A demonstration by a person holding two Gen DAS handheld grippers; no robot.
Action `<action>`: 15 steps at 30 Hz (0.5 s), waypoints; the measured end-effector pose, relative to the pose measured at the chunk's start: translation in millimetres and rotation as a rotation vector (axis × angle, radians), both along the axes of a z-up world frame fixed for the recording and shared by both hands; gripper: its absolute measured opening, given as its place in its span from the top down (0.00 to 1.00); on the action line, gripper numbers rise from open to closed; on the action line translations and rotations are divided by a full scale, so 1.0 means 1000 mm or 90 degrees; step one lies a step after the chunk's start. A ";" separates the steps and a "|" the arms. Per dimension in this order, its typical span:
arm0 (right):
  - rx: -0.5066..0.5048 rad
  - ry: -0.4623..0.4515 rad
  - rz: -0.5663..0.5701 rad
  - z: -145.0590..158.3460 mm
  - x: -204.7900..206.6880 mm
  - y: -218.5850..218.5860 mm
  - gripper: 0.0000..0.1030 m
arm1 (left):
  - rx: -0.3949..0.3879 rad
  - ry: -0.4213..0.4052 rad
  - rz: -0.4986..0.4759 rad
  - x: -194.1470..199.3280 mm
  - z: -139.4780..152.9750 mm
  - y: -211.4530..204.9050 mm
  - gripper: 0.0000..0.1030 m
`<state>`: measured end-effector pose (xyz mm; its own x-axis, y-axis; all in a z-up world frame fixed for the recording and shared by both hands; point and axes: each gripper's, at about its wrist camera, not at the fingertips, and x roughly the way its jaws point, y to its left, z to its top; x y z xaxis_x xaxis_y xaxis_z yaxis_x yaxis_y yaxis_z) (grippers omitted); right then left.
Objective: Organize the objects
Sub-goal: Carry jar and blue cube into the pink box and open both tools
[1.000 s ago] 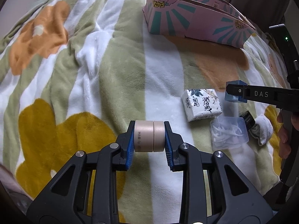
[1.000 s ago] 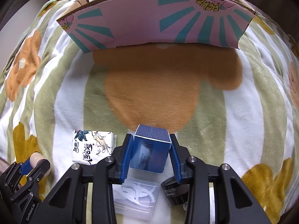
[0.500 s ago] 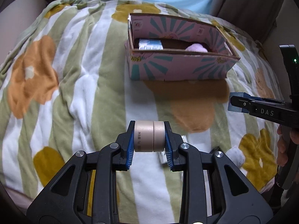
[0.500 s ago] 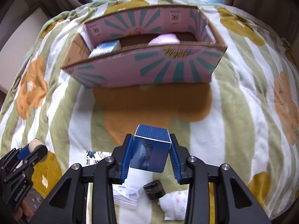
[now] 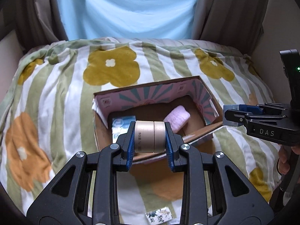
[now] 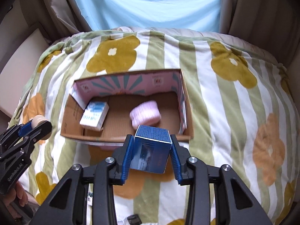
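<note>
My left gripper (image 5: 150, 140) is shut on a beige round jar (image 5: 149, 139), held in the air above the near wall of the pink cardboard box (image 5: 203, 91). My right gripper (image 6: 151, 151) is shut on a dark blue carton (image 6: 151, 149), held above the box's near edge (image 6: 116, 138). Inside the box lie a white and blue packet (image 6: 94, 115) at the left and a pink rolled cloth (image 6: 145, 114) in the middle. The right gripper shows at the right of the left wrist view (image 5: 232, 117); the left gripper shows at the left of the right wrist view (image 6: 35, 125).
The box sits on a flower-patterned striped blanket (image 6: 225, 93) over a bed. A patterned tissue pack (image 5: 159, 217) and a small dark jar (image 6: 134, 219) lie on the blanket below the grippers. Curtains (image 5: 225, 9) hang behind the bed.
Both grippers have risen and moved forward toward the box with their loads. The box's inside has come fully into view, and the loose items on the blanket have slipped below the frames.
</note>
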<state>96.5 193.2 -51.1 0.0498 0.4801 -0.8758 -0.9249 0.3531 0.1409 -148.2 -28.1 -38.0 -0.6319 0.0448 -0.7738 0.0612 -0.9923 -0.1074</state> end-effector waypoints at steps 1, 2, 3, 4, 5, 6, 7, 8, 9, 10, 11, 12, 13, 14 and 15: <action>-0.001 -0.004 0.004 0.001 0.006 0.009 0.66 | 0.001 -0.002 -0.003 -0.012 0.000 0.000 0.76; -0.002 -0.008 0.009 0.000 0.010 0.017 0.66 | 0.003 -0.002 -0.005 -0.024 -0.001 0.000 0.76; -0.008 -0.014 0.018 -0.001 0.015 0.028 0.66 | 0.005 -0.006 -0.008 -0.037 -0.004 -0.001 0.76; -0.010 -0.016 0.025 -0.003 0.019 0.036 0.66 | 0.005 -0.012 -0.009 -0.048 -0.007 -0.001 0.76; -0.011 -0.016 0.032 -0.005 0.022 0.044 0.66 | 0.004 -0.017 -0.009 -0.059 -0.011 0.000 0.76; -0.016 -0.019 0.040 -0.008 0.026 0.054 0.66 | 0.004 -0.029 -0.013 -0.072 -0.016 0.000 0.76; -0.019 -0.021 0.044 -0.011 0.029 0.062 0.66 | -0.002 -0.039 -0.015 -0.079 -0.021 0.001 0.76; -0.021 -0.018 0.047 -0.014 0.033 0.070 0.66 | -0.009 -0.050 -0.018 -0.087 -0.028 0.002 0.76; -0.024 -0.009 0.050 -0.018 0.036 0.077 0.66 | -0.011 -0.061 -0.021 -0.094 -0.036 0.004 0.76; -0.027 0.002 0.051 -0.022 0.040 0.083 0.66 | -0.010 -0.072 -0.023 -0.100 -0.044 0.006 0.76; -0.029 0.013 0.053 -0.027 0.043 0.088 0.66 | -0.007 -0.084 -0.025 -0.105 -0.052 0.007 0.76; -0.037 0.022 0.055 -0.033 0.046 0.095 0.66 | -0.005 -0.096 -0.024 -0.109 -0.060 0.007 0.76; -0.042 0.028 0.056 -0.038 0.048 0.100 0.66 | -0.003 -0.110 -0.022 -0.112 -0.069 0.008 0.76; -0.048 0.030 0.057 -0.043 0.049 0.104 0.66 | -0.001 -0.128 -0.018 -0.115 -0.078 0.008 0.76; -0.057 0.032 0.060 -0.049 0.050 0.108 0.66 | 0.002 -0.140 -0.011 -0.117 -0.087 0.008 0.76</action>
